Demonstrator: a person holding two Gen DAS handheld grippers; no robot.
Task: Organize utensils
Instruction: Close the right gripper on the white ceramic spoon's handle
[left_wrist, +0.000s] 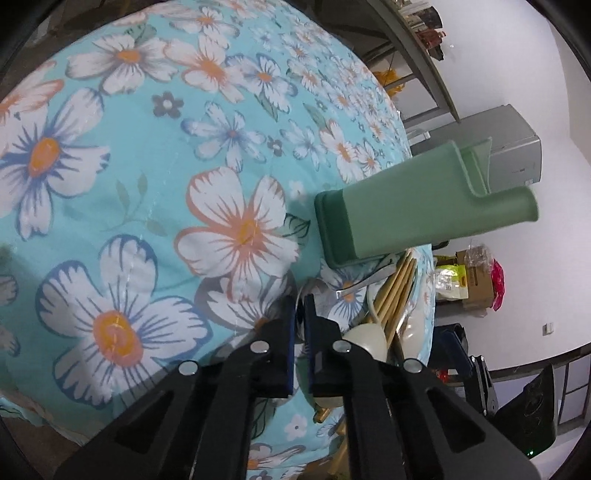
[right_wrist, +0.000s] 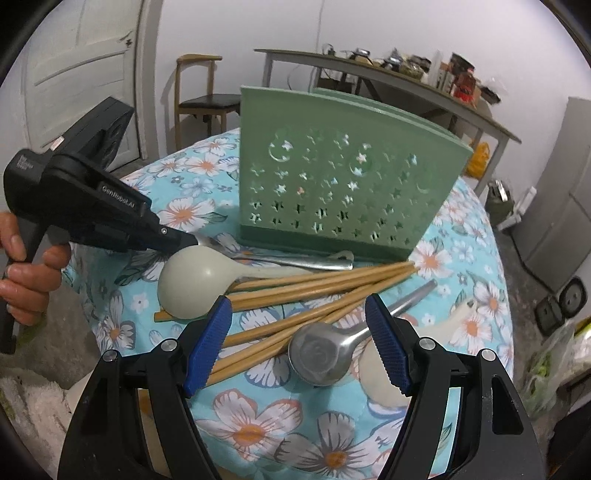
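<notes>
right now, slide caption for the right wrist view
Open right tool over chopsticks and spoons beside a green holder.

Green star-cut holder (right_wrist: 332, 177), floral tablecloth (right_wrist: 258, 424) (turquoise)

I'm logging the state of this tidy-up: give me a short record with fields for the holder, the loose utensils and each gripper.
holder: green utensil holder, upright on the floral tablecloth, star cut-outs in its wall
loose utensils: bamboo chopsticks, cream spoon, steel ladle, a second steel spoon near the holder's base, all lying on the cloth
left gripper: shut at the bowl end of the second steel spoon; grip unclear
right gripper: open, above the steel ladle, touching nothing
in holder: contents not visible
</notes>
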